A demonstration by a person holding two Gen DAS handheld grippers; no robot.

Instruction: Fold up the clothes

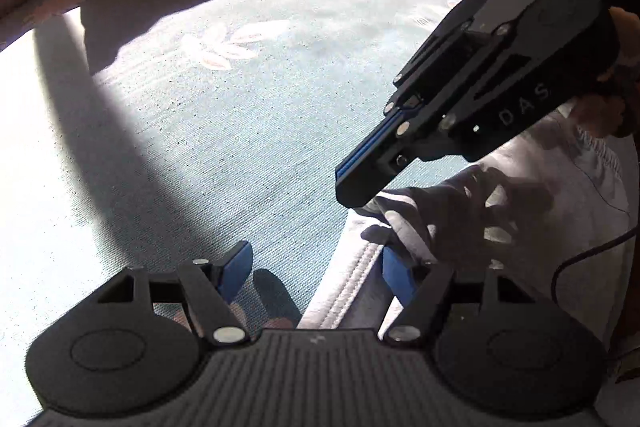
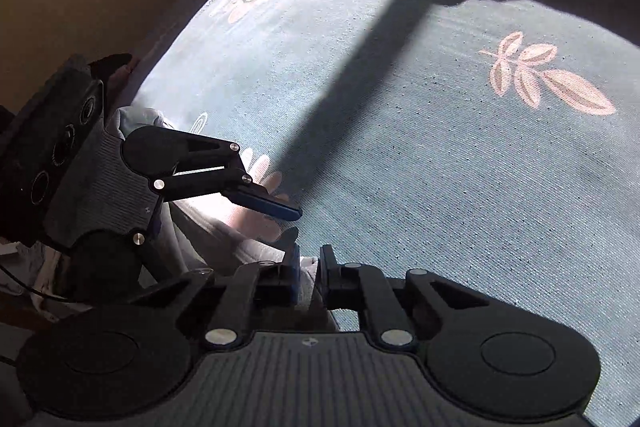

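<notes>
Closest to me, my left hand-held gripper (image 1: 316, 277) stands wide apart, its right blue pad (image 1: 394, 277) over the stitched hem of the one pale garment (image 1: 520, 211), nothing pinched. From my right wrist view, the right hand-held gripper (image 2: 308, 273) has its fingers drawn together on a fold of that garment (image 2: 224, 239), which lies just to its left. Only the left view shows the right tool from the side, pads pressed nearly flat on the cloth's raised edge, and a hand (image 1: 624, 27) behind it. Only the right view shows the left tool's camera housing. Beyond both stretches a single grey-blue bedspread (image 2: 420, 167); I count two leaf-and-flower motifs clearly there, one in the left view.
</notes>
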